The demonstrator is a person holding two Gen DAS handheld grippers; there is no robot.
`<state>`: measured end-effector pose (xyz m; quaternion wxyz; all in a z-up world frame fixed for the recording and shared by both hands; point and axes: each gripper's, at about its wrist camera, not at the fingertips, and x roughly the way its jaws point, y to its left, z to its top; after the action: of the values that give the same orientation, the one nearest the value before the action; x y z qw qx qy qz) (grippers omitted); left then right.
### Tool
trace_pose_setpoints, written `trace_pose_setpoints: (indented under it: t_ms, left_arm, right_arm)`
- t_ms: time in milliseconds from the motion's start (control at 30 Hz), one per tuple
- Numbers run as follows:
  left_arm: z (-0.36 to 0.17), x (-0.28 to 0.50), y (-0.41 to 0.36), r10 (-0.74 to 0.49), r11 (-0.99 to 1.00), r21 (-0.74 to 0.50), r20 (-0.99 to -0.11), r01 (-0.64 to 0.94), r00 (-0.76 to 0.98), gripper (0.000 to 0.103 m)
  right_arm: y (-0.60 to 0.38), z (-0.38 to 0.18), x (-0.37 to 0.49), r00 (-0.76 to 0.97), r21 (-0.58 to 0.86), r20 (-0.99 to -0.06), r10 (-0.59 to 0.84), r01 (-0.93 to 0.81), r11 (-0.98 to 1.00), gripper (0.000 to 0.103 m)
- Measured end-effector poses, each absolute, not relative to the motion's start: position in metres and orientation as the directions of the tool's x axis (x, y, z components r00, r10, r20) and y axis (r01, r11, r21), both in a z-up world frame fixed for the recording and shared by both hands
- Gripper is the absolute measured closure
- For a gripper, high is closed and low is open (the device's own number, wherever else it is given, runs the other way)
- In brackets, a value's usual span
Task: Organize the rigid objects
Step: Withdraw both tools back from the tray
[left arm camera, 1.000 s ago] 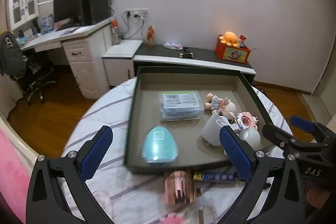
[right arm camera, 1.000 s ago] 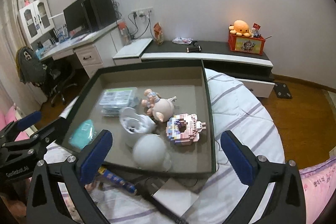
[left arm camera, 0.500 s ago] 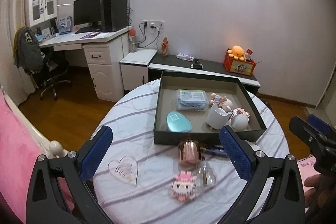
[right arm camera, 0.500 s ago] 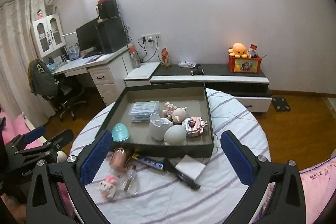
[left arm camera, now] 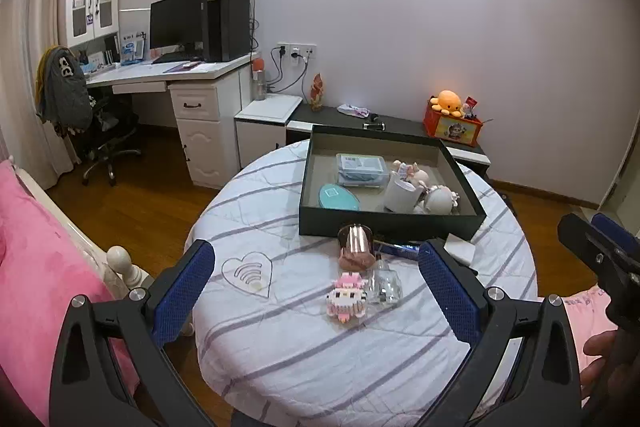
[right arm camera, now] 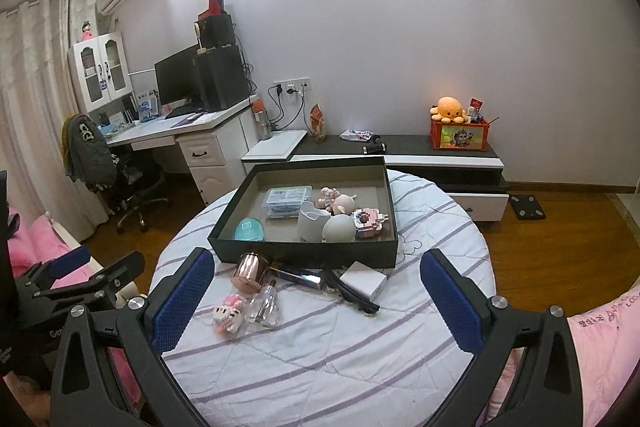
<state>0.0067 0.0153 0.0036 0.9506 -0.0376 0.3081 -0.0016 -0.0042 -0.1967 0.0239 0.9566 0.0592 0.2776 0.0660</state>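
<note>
A dark green box stands at the far side of the round striped table. It holds a teal case, a clear packet, a white cup, a grey ball, a doll and a pink block toy. In front of it lie a copper cup, a glass bottle, a pink block figure, a blue pen, a white box and a heart coaster. My left gripper and right gripper hang open, empty, well back from the objects.
A pink bed with a white post lies left of the table. A desk with a monitor, an office chair and a low cabinet with an orange plush line the far wall. Wood floor surrounds the table.
Both grippers have pulled far back and up from the box. The whole table and the loose items in front of the box have come into view. Both stay open.
</note>
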Motion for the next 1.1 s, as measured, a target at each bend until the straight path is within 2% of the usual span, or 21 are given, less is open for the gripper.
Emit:
trace_pose_setpoints:
  t_ms: [733, 1100]
  left_arm:
    - [-0.006, -0.008, 0.015, -0.019, 0.997, -0.066, -0.606, -0.026, 0.795, 0.0]
    - [-0.038, 0.01, 0.017, -0.032, 0.998, -0.066, -0.675, -0.018, 0.737, 0.0]
  right_arm:
    - [-0.203, 0.022, -0.019, 0.842, 0.156, -0.519, 0.15, -0.08, 0.985, 0.0]
    - [-0.219, -0.004, -0.001, 0.803, 0.159, -0.584, 0.121, -0.032, 0.987, 0.0]
